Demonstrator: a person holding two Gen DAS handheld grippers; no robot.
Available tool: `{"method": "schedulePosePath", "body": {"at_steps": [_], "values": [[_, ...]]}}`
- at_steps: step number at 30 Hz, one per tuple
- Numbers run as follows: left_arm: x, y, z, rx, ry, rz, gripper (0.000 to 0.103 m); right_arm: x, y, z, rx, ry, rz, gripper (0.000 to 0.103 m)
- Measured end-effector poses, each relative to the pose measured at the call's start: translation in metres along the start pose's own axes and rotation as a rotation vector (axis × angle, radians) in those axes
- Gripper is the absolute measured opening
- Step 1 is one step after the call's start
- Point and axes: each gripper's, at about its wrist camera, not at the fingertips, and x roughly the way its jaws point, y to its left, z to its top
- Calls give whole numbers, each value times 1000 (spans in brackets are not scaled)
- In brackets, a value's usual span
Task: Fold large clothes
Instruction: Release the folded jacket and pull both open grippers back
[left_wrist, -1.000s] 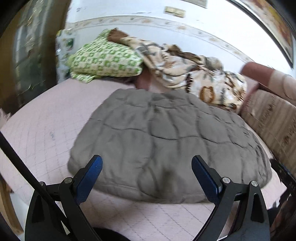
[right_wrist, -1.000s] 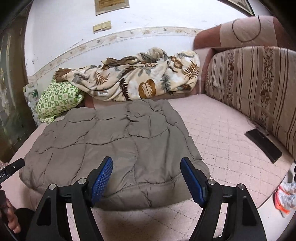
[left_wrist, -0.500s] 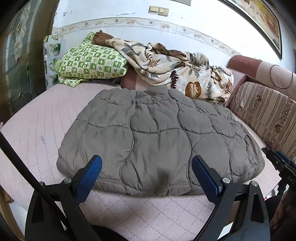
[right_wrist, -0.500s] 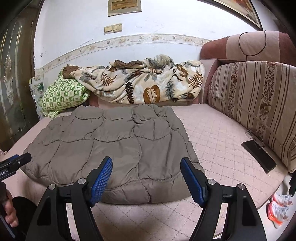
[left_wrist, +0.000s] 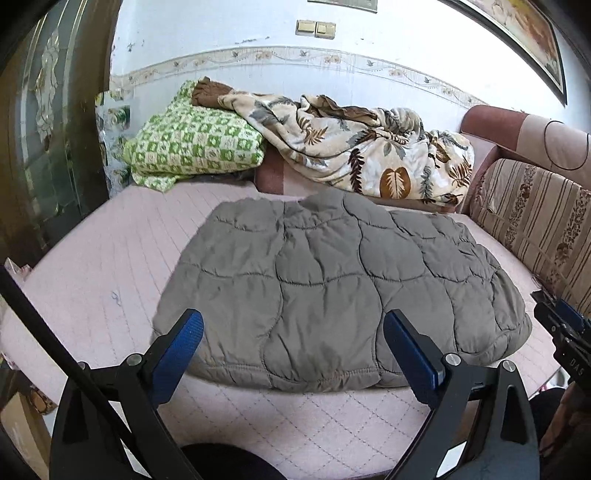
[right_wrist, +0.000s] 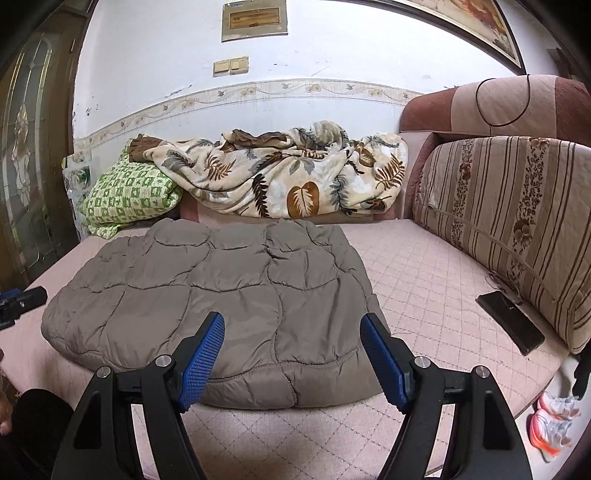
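left tongs (left_wrist: 293, 338) risen | both tongs wide, empty; right tongs (right_wrist: 291, 349) over jacket (right_wrist: 221, 295) | writing unreadable

I see a pale wall (right_wrist: 332, 55) with a flowered border strip (right_wrist: 295, 90), twin switches (right_wrist: 231, 66), a framed picture (left_wrist: 524, 40), a dark glazed door (right_wrist: 33, 166) and a pink quilted sofa seat (right_wrist: 424, 280) with striped back cushions (right_wrist: 517, 221)

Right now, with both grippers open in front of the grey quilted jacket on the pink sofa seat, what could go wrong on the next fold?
1. The puffy grey quilted jacket is thick and looks slippery; a pinch at its near hem may catch only the top layer or slip.
2. The black phone lies on the pink quilted sofa seat right of the jacket; a swung fold could knock it.
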Motion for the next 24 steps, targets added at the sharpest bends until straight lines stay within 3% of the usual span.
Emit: {"method": "schedulePosePath", "body": {"at_steps": [5, 15, 18, 24], "values": [[-14, -2, 9, 32, -29, 19, 98, -1, -1, 0, 5, -2, -1, 80], [-30, -4, 14, 73, -88, 163, 98, -6, 3, -1, -8, -12, 7, 80], [-28, -3, 14, 71, -55, 142, 98, -6, 5, -1, -7, -12, 10, 80], [-7, -1, 6, 68, 73, 178, 98, -9, 8, -2, -17, -17, 7, 84]]}}
